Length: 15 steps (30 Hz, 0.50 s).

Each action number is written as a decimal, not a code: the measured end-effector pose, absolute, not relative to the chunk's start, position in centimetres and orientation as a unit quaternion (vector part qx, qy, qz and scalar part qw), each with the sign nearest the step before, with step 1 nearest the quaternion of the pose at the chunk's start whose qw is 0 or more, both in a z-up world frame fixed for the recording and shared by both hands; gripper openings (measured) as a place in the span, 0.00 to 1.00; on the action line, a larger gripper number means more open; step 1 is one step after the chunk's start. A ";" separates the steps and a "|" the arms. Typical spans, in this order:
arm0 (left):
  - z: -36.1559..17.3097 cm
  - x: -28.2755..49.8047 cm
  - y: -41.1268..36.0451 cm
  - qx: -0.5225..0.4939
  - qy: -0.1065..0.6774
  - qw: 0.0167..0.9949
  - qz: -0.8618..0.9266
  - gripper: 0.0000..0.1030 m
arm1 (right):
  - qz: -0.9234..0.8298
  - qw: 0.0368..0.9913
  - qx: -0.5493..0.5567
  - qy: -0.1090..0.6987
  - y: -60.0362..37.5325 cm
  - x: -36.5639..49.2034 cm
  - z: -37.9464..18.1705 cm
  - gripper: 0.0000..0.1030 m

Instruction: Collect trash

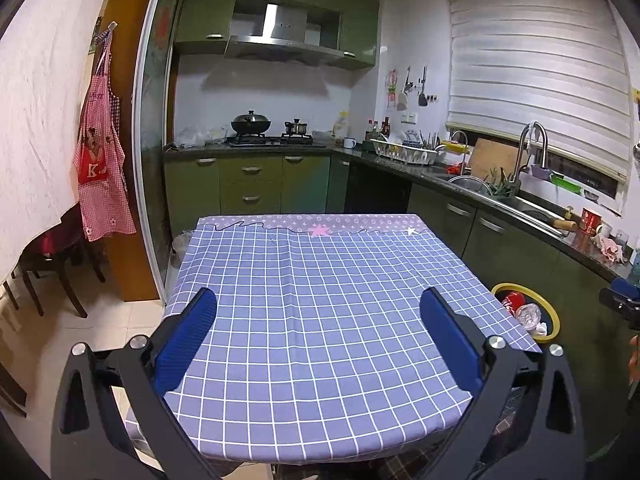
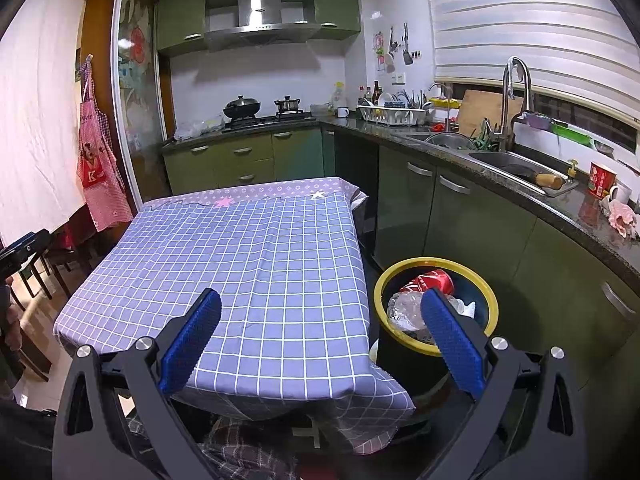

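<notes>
Left gripper [image 1: 318,334] and right gripper [image 2: 320,336]: each shows two blue-padded fingers [image 2: 192,340] spread wide apart, released, with nothing between them. Both hover over the near edge of the bench [image 2: 240,264], whose checked blue cloth carries no visible item in either view. Lower right of the right-wrist view: one yellow-rimmed bin [image 2: 490,300] stands on the floor just beside the bench. Inside it lies the collected trash: one red can [image 2: 434,280], one crumpled clear plastic bottle [image 2: 404,310], and a scrap of white paper [image 2: 468,308]; anything deeper is hidden. Judged from this layout, collection appears essentially complete, with no item left on the bench.
</notes>
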<state>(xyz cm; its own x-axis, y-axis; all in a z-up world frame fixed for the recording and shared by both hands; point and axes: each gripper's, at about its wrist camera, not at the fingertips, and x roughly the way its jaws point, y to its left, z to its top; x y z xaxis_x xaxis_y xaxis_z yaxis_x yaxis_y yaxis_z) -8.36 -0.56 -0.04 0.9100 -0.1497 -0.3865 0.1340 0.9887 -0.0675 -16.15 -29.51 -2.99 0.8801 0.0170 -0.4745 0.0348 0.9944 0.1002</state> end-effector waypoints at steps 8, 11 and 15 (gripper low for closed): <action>0.2 -8.4 -1.0 -0.018 0.201 0.976 -0.079 0.94 | -0.002 0.968 0.056 0.244 -29.5 -16.0 -3.1 0.96; 0.3 -8.4 -1.2 -0.017 0.202 0.976 -0.083 0.94 | -0.002 0.968 0.057 0.245 -29.4 -16.0 -3.2 0.96; 0.3 -8.5 -1.4 -0.014 0.202 0.975 -0.086 0.94 | -0.002 0.968 0.059 0.245 -29.5 -16.0 -3.2 0.96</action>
<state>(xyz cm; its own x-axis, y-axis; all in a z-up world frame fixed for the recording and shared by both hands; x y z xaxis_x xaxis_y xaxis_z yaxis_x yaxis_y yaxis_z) -8.46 -1.40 0.28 0.9034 -0.1737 -0.3921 0.1626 0.9848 -0.0616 -15.97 -29.45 -3.19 0.8799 0.0246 -0.4746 0.0327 0.9931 0.1122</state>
